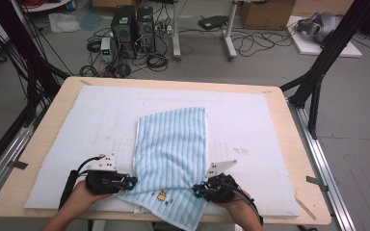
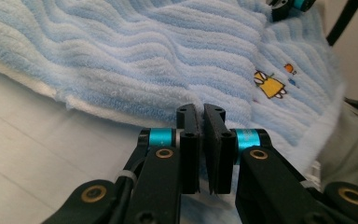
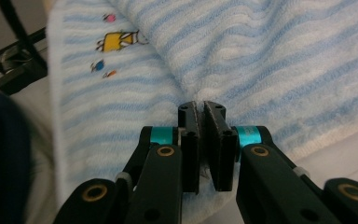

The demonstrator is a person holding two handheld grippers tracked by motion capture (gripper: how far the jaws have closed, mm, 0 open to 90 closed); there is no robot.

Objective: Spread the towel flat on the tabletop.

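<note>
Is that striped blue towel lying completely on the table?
No: the near end of the blue-and-white striped terry towel hangs over the front edge of the wooden table.

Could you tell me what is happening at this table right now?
A person is working a blue striped towel on a white foam mat with a hand-held tool in each hand. The left tool is shut on the towel's left edge and the right tool on its right edge, both near the person. The towel's near end hangs over the table's front edge.

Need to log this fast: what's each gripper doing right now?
Left gripper: shut on the towel's edge.
Right gripper: shut on the towel's other edge.
</note>
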